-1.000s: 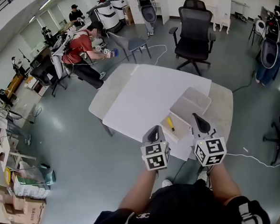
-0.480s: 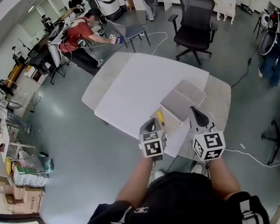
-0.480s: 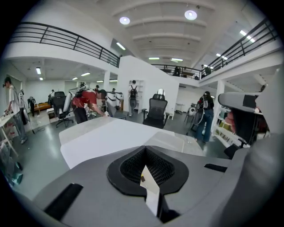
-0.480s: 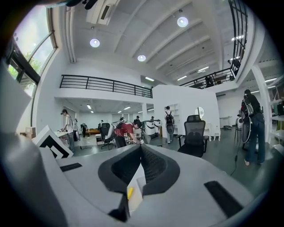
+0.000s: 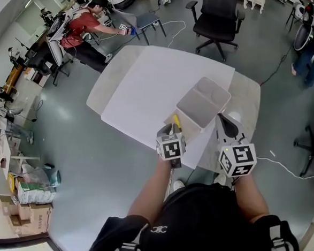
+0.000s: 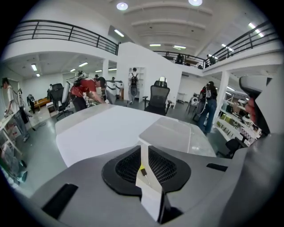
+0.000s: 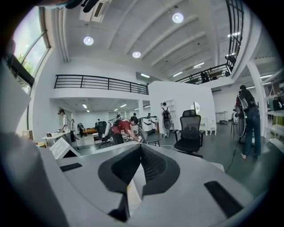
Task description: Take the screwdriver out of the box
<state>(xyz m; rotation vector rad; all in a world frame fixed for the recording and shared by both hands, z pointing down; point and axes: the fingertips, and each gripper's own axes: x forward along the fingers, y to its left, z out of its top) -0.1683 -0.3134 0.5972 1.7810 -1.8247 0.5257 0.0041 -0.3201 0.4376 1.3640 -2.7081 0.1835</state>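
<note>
The box (image 5: 188, 132) is open at the top, so there is free entry from above. Its opened lid (image 5: 204, 101) sits on the far side and blocks a reach from there. The right tool (image 5: 226, 120) hangs just beside the box's right edge, crowding that flank. Left of the box the counter (image 5: 144, 84) is bare and wide. A black chair (image 5: 213, 16) stands beyond the far edge, well apart.

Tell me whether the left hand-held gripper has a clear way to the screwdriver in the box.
Probably yes: the box is open, and the left hand-held gripper hangs just above the screwdriver. Its jaws have just been opening, the screwdriver ahead of their gap, ungripped.
</note>
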